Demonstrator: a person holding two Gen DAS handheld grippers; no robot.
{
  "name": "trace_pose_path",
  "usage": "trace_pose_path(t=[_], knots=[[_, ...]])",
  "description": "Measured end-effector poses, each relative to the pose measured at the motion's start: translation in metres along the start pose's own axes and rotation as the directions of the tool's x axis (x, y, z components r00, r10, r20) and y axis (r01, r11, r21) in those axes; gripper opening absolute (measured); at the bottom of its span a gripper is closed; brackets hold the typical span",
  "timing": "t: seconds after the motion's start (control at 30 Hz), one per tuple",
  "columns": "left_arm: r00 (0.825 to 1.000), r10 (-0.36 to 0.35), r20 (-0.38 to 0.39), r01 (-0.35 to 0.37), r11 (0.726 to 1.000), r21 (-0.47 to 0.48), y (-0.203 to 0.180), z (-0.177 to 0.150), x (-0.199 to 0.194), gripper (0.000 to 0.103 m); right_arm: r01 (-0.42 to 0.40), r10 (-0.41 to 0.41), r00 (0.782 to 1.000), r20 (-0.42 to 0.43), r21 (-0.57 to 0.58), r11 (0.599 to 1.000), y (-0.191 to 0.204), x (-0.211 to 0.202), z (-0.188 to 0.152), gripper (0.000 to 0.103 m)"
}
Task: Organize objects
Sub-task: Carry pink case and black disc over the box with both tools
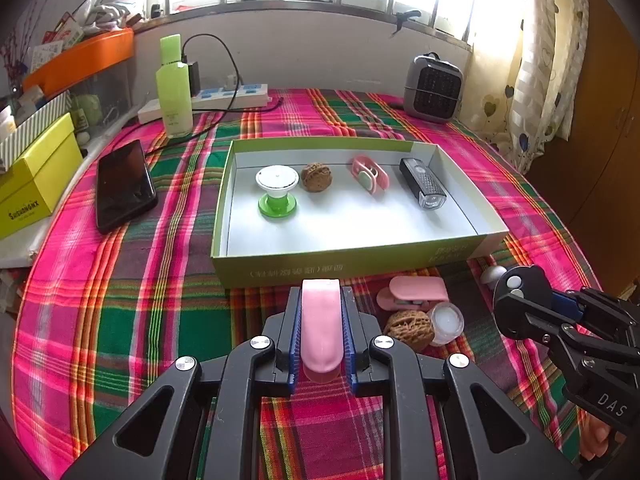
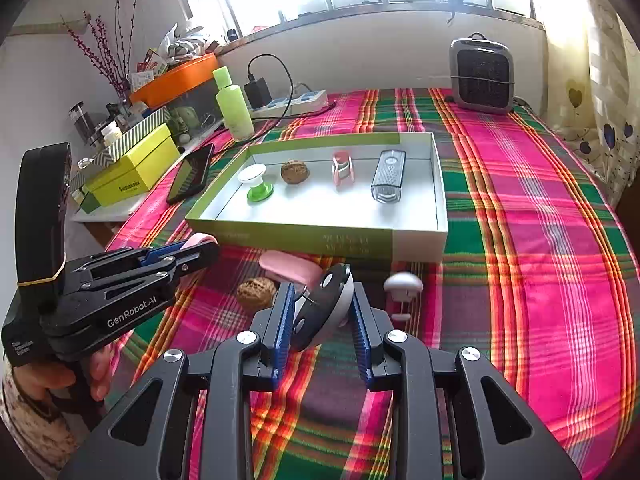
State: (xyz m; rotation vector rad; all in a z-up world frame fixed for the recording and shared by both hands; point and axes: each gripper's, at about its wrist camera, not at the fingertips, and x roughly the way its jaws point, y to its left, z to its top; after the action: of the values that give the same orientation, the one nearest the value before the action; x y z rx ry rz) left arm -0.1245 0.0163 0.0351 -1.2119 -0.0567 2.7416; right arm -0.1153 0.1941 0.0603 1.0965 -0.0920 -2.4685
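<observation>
Gripping pink clip (image 1: 321,328): left gripper (image 1: 321,334) "GenRobot.AI" | right gripper (image 2: 322,312) clamps black-grey gadget (image 2: 320,308)

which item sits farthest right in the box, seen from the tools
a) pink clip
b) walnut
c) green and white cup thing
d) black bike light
d: in the box the black bike light lies at the right end of the row, past the pink clip, the walnut and the green and white piece at the left end.

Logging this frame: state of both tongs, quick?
Left tongs: shut on the pink clip.
Right tongs: shut on the black-and-white round gadget.
</observation>
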Motion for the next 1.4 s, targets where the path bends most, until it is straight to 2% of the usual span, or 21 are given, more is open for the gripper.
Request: trace_pose_path(t=[0.33, 0.83, 1.4], knots=[[0.999, -0.015, 0.029, 0.014, 1.000, 0.009, -0.001, 0.024, -0.002, 0.016, -0.007, 0.007, 1.000, 0.018, 0.002, 1.000, -0.003, 0.009, 0.025, 0.029], [0.999, -0.036, 0.000, 0.036, 0.999, -0.001, -0.001, 0.058, 0.029, 0.016, -0.011, 0.011, 1.000, -0.003, 0.019, 1.000, -0.020, 0.038, 0.060, 0.029], [0.999, -0.034, -0.041, 0.033, 0.999, -0.022, 0.006, 0.075, 0.062, 0.016, -0.010, 0.010, 0.999, -0.041, -0.004, 1.000, -0.026, 0.074, 0.087, 0.029]])
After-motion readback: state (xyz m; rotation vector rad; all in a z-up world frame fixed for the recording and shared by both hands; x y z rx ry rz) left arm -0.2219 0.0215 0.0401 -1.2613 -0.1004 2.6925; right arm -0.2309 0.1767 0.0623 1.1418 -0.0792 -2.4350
